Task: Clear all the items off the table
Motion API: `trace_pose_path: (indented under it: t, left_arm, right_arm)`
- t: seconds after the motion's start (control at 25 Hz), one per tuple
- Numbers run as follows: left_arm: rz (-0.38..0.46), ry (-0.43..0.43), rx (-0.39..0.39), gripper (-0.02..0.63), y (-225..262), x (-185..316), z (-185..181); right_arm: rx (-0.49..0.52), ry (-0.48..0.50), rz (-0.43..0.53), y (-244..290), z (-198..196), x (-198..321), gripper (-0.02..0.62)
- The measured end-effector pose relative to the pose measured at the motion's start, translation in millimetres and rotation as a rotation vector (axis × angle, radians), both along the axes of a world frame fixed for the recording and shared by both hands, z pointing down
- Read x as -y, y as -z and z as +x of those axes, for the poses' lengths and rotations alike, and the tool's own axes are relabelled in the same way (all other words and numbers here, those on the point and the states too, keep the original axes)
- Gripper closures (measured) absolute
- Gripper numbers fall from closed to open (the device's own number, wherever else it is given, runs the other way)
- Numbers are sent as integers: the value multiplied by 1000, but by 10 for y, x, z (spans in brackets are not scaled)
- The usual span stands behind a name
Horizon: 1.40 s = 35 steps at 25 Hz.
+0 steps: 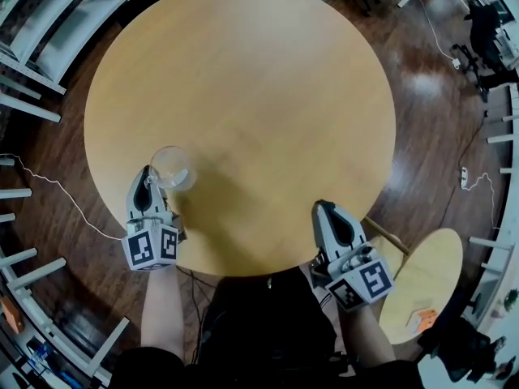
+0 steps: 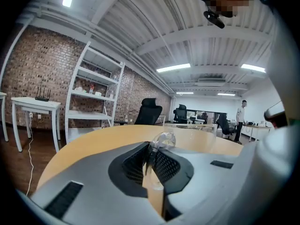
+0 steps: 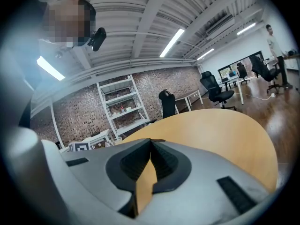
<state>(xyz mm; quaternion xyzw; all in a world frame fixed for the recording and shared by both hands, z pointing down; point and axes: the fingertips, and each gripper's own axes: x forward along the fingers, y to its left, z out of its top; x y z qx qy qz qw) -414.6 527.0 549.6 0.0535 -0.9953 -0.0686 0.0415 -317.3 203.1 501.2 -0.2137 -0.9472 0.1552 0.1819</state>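
**Counter** (image 1: 243,79): round, pale wood top. Wide bare surface from the middle to the far edge. Dark wood floor (image 1: 422,120) shows all round the rim.

**Clear glass** (image 1: 172,167): the only item on the counter, at its near-left part, close to the rim. Whether its base touches the wood cannot be told.

**Left tongs** (image 1: 150,175): at the counter's near-left edge, closed on the rim of the clear glass. The left gripper view shows the left tongs (image 2: 151,151) with the thin wall of the clear glass (image 2: 164,138) pinched between the pads, and the rest of the vessel standing out ahead of the tips.

**Right tongs** (image 1: 322,209): at the near-right edge, tip just over the rim, well apart from the glass. The right gripper view shows the right tongs (image 3: 151,146) closed tight with nothing between them, only the bare counter (image 3: 220,130) ahead.

**Surroundings, head view only**:
- a small round stool (image 1: 422,278) near the right tongs, beyond the counter's edge
- a white cable (image 1: 49,181) trailing on the floor at left

**Surroundings, gripper views only**:
- a brick wall with white shelving (image 2: 93,97)
- a black office chair (image 2: 150,110)
- a standing person (image 2: 241,114) far off
- the same kind of shelving (image 3: 122,107) beyond the counter's far rim in the right gripper view
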Motion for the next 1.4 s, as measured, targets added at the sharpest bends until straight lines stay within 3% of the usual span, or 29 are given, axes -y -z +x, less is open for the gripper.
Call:
trace_pose_path:
  t: [0.32,0.72,1.04,1.4]
  left_arm:
    - [-27,-102,133,606,786,197,-41]
    - [57,-364,233,606,1449,1423,239]
    - [120,-614,267,606,1671,3184,869]
    - [198,-929,265,606,1839,5217,1941]
  right_arm:
    - [108,-35,-10,304,178,125,591]
    - [244,-205,48,815,771,857,591]
    - [295,-486,111,1226,1936,2313,591]
    - [325,-873,155,1320,3768,3983,591]
